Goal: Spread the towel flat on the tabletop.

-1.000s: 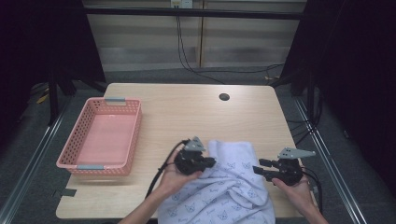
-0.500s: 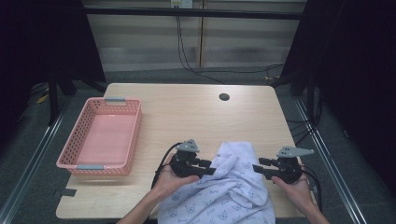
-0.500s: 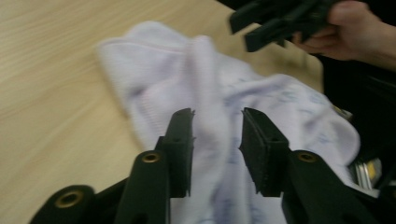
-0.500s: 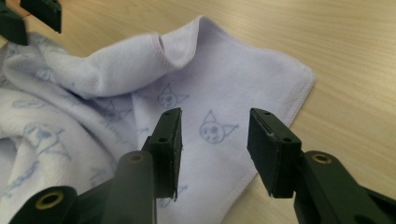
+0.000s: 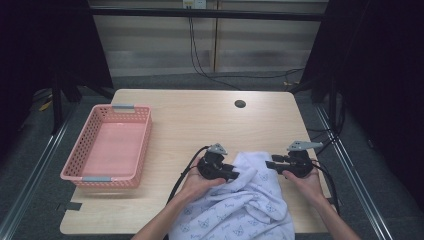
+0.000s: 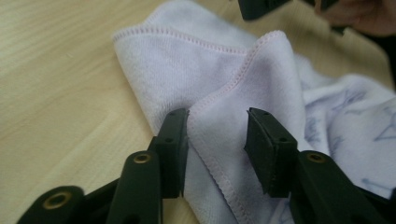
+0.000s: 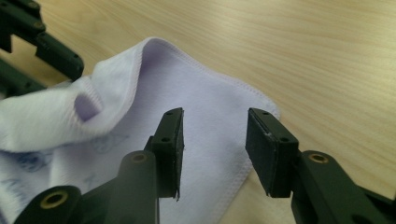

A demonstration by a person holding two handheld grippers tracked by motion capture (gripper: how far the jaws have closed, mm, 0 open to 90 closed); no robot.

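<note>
Towel (image 5: 250,200), pale, printed, near table (image 5: 190,120) edge: soft, light, limp; take its stitched hem, your left gripper (image 6: 217,140) having just opened astride a fold, right gripper (image 7: 215,140) parted above a corner

One towel (image 5: 245,205), pale lavender-white terry cloth with a faint blue printed motif and a stitched pink-white hem. State: rumpled, not flat, partly folded over itself. It lies at the near edge of the desk (image 5: 200,120), right of centre, and its lower part runs over that edge. Its far end rests on the desk surface as a rounded corner with the plain side up. In the left gripper view one hemmed fold (image 6: 224,116) stands raised as a ridge above the layer (image 6: 168,70) beneath it.
</note>
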